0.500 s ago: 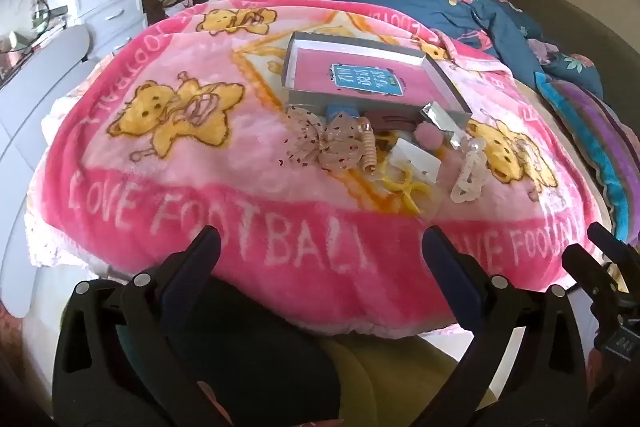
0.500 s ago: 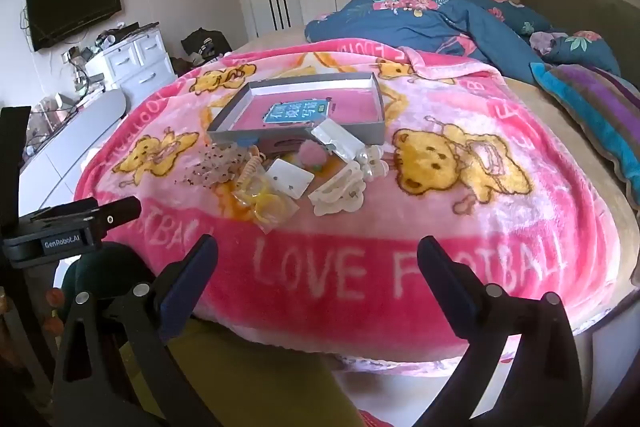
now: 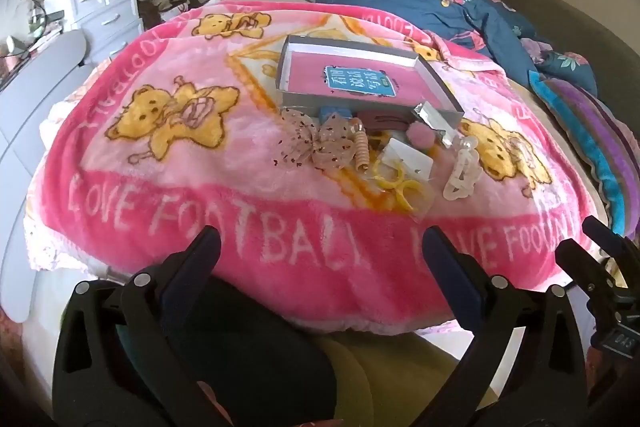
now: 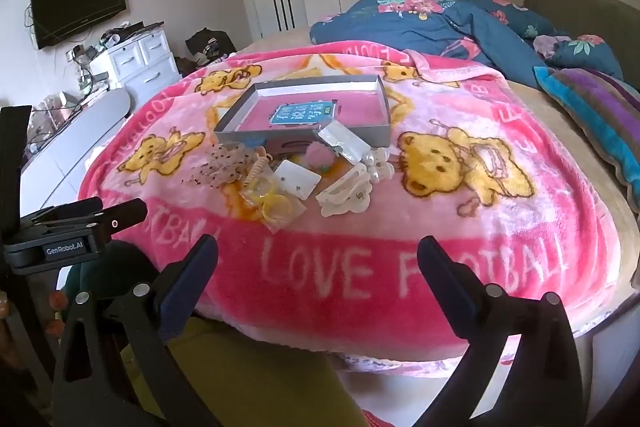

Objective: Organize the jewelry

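Nothing's moved; both my grippers, left (image 3: 320,247) & right (image 4: 318,255), gape wide, empty, near blanket (image 4: 400,279) reading "LOVE FOOTBALL"; "GenRobot.AI" on left.

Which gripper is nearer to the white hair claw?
Right, slightly. From the right gripper the white hair claw lies nearly straight ahead; from the left gripper it lies ahead and off to the right.

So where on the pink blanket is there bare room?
Free: the blanket right of the white claw clip, and left of the mesh bow. Crowded: the pile before the grey tray.
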A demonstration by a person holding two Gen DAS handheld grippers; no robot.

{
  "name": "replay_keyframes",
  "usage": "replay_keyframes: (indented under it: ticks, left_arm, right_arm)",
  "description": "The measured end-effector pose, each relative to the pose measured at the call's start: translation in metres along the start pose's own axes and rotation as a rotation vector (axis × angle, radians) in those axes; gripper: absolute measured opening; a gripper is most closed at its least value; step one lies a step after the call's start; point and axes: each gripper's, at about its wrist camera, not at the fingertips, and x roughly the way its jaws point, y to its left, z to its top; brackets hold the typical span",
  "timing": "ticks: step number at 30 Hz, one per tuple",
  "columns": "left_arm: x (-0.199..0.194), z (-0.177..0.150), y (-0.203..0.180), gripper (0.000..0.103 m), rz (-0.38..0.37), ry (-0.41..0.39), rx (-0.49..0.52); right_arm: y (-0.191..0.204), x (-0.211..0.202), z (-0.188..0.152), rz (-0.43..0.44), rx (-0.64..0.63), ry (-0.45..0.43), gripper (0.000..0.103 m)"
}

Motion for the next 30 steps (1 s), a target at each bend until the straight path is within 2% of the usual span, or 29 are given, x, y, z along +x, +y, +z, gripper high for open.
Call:
replay_keyframes:
  ticks: [30]
  left_arm:
    - [-0.011, 0.001, -0.011, 0.094, -0.002, -0.006, 0.01]
  right_arm:
    - [0.005, -0.008, 0.003, 0.017, 0.001, -0.004, 0.099]
